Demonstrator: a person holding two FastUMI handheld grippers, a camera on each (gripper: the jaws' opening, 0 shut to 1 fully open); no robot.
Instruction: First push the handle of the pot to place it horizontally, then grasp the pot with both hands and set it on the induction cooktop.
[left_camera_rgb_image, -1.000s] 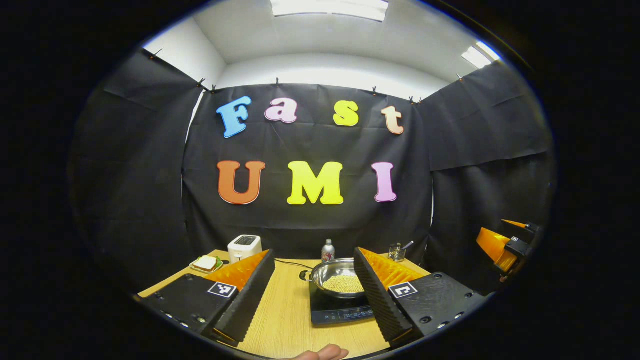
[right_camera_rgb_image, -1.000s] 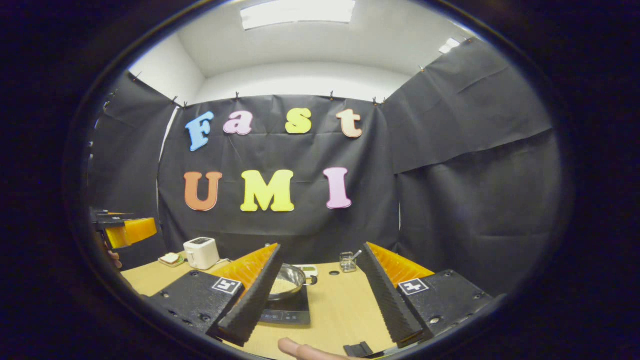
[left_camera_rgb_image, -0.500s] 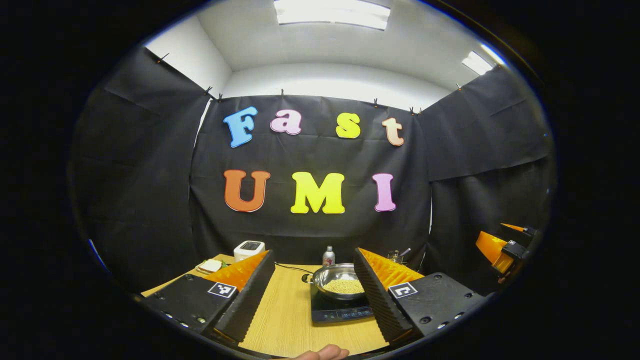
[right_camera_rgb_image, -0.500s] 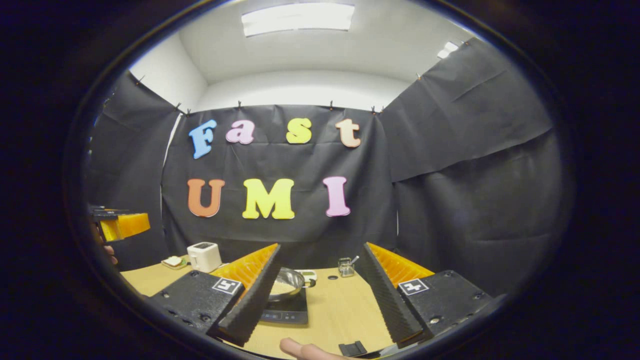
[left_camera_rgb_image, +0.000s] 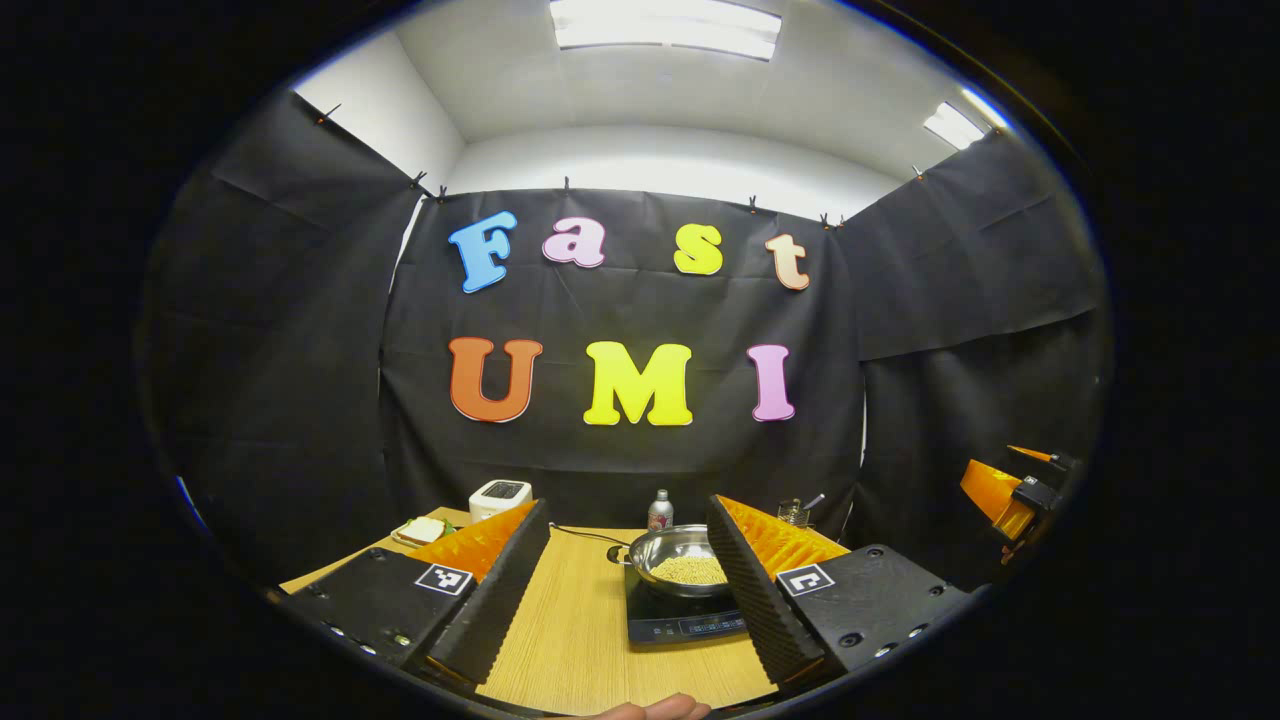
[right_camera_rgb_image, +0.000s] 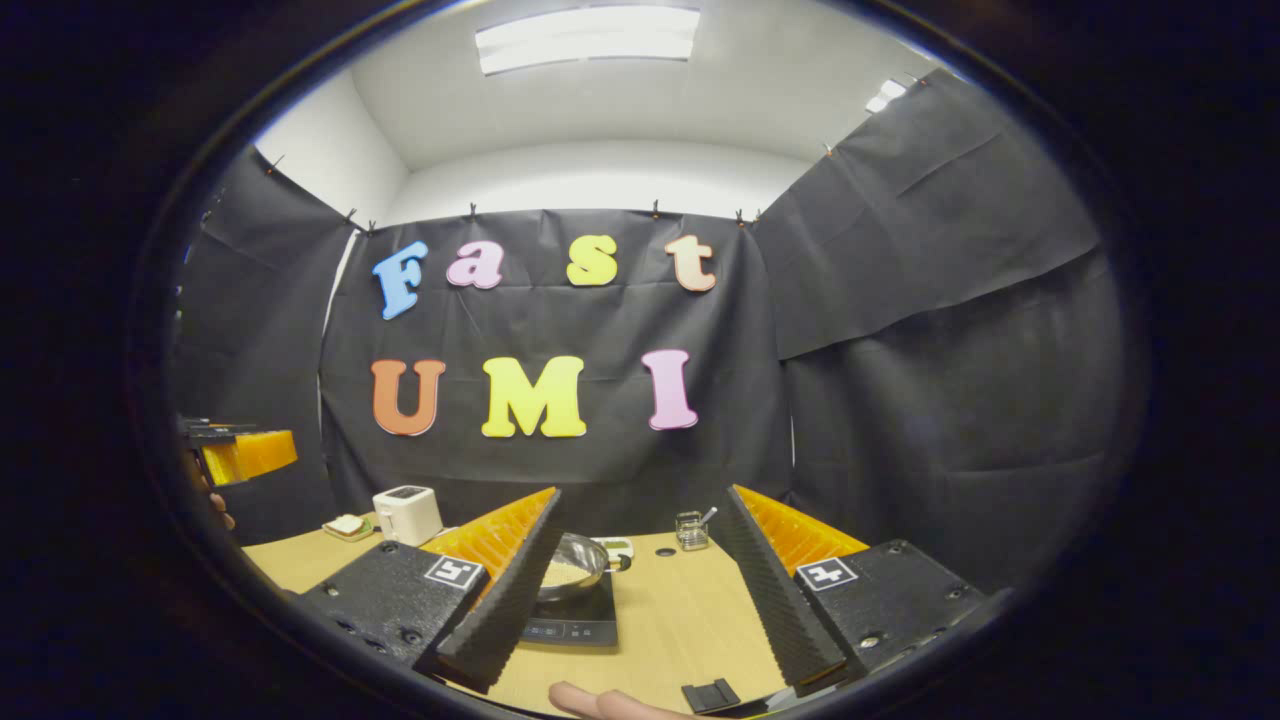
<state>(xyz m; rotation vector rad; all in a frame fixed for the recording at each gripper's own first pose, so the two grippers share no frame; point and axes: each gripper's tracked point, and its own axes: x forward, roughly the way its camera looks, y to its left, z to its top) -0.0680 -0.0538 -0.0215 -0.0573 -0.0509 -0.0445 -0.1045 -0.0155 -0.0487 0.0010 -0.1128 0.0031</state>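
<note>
I've pulled both grippers, left (left_camera_rgb_image: 630, 590) and right (right_camera_rgb_image: 640, 590), slightly back; jaws apart, empty. Pot (left_camera_rgb_image: 680, 560) stays on cooktop (left_camera_rgb_image: 680, 622).

Steel pot (left_camera_rgb_image: 683, 562) (w/ grains) on induction cooktop (left_camera_rgb_image: 680, 620).

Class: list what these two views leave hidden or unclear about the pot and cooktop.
- Pot, left gripper view: right side behind that gripper's finger.
- Pot, right gripper view: left part behind the finger.
- Induction cooktop: panel markings too small.
- Pot handle: too small to trace.
</note>
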